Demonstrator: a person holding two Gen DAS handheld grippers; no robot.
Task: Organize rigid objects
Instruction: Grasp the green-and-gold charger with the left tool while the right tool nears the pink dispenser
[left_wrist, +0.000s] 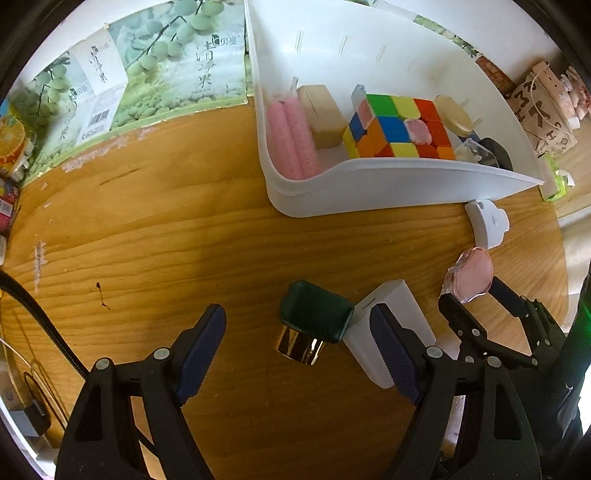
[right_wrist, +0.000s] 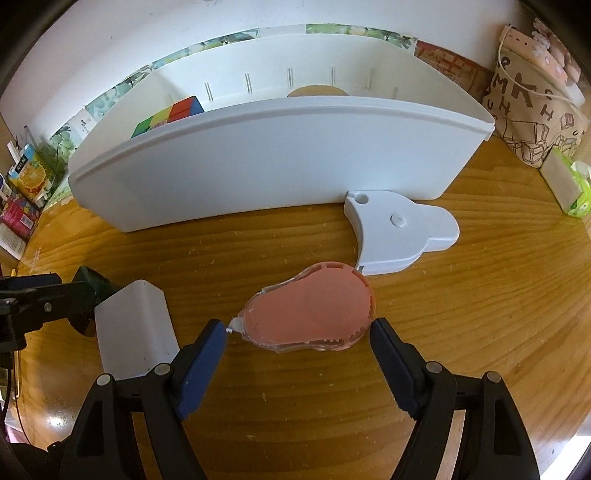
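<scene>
Printed boxes (left_wrist: 155, 74): upper left of the left wrist view, grape-pattern cartons standing against the wall behind the wooden table (left_wrist: 166, 240).
Left gripper (left_wrist: 301, 338): lower centre of the left wrist view, jaws spread wide, holding nothing; blue pads (left_wrist: 201, 350) on both fingers.
Green-and-gold item (left_wrist: 314, 317): centre bottom of the left wrist view, lying on the table in the gap of the left gripper, touching neither pad; dark green block with a shiny gold band at its near end.
White box (left_wrist: 391, 328): just right of the green item and touching it, partly behind the left gripper's right finger; in the right wrist view it sits at lower left (right_wrist: 135, 332).
White bin (left_wrist: 388, 192): upper centre to right of the left wrist view, holding pink candles (left_wrist: 291, 136), a tan block (left_wrist: 321, 114), a colour cube (left_wrist: 399, 127) and a round gold-lidded piece (left_wrist: 452, 114).
Pink tape dispenser (right_wrist: 310, 314): centre of the right wrist view, flat on the table in front of the bin, its white tip toward the left finger.
Right gripper (right_wrist: 299, 338): lower centre of the right wrist view, jaws spread either side of the dispenser; contact with the pads cannot be judged.
White flat gadget (right_wrist: 399, 232): right of centre, against the bin's front wall, just beyond the dispenser.
Printed pouch (right_wrist: 532, 110): upper right corner.
</scene>
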